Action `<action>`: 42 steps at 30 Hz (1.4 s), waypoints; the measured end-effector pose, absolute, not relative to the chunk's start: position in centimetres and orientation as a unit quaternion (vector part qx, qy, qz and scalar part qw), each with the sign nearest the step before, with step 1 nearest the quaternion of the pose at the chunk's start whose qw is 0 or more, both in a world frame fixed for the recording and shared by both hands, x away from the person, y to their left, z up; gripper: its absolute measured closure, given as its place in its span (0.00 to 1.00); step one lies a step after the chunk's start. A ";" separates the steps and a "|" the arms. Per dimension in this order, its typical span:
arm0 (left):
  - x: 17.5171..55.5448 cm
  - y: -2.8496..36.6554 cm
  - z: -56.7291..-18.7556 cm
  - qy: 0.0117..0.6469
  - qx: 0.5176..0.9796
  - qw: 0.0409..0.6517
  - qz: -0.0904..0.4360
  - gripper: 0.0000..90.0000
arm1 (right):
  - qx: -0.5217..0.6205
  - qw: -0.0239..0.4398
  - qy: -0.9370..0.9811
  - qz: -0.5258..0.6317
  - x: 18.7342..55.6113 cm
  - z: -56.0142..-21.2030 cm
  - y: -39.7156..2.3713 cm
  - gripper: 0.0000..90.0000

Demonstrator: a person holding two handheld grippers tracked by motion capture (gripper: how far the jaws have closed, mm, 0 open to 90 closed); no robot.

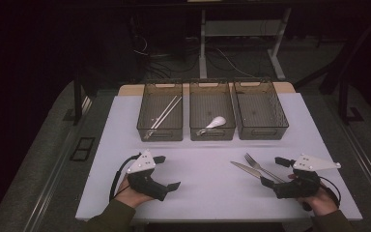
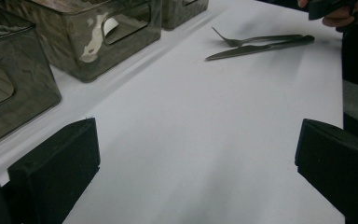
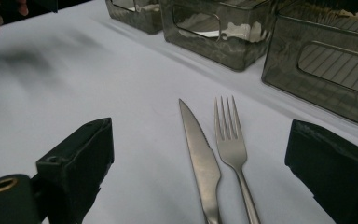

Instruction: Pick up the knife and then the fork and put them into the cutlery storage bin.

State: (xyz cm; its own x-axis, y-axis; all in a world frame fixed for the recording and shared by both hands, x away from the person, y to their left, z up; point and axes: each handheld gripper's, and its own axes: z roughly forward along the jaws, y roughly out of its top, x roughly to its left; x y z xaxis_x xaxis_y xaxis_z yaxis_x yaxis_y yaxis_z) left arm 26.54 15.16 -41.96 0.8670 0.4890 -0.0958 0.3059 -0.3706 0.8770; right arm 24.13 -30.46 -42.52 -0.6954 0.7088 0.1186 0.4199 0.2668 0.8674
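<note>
A metal knife [image 1: 244, 169] and a fork [image 1: 258, 165] lie side by side on the white table [image 1: 207, 198], right of centre. My right gripper [image 1: 273, 171] stands open at their handle ends. In the right gripper view the knife [image 3: 200, 158] and fork [image 3: 230, 140] lie between its wide-apart jaws, and the pads touch neither. My left gripper [image 1: 168, 172] is open low over bare table at the front left, nothing between its jaws [image 2: 196, 163]. From the left gripper view the knife [image 2: 261, 48] and fork [image 2: 256, 38] lie farther off.
Three clear bins stand in a row at the back. The left bin [image 1: 147, 108] holds chopsticks [image 1: 164, 113], the middle bin [image 1: 212, 133] a white spoon [image 1: 216, 122], and the right bin [image 1: 261, 111] looks empty. Dark floor surrounds the table.
</note>
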 end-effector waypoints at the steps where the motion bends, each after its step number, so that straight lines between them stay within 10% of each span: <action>1: 26.5 15.1 -42.0 0.241 0.822 0.507 0.090 0.00 | 0.363 0.150 0.782 0.484 24.1 -42.5 -30.4 0.09; 42: 26.4 14.6 -42.3 0.238 0.831 0.496 0.086 0.00 | 0.367 0.137 0.827 0.403 27.1 -40.1 -33.6 0.09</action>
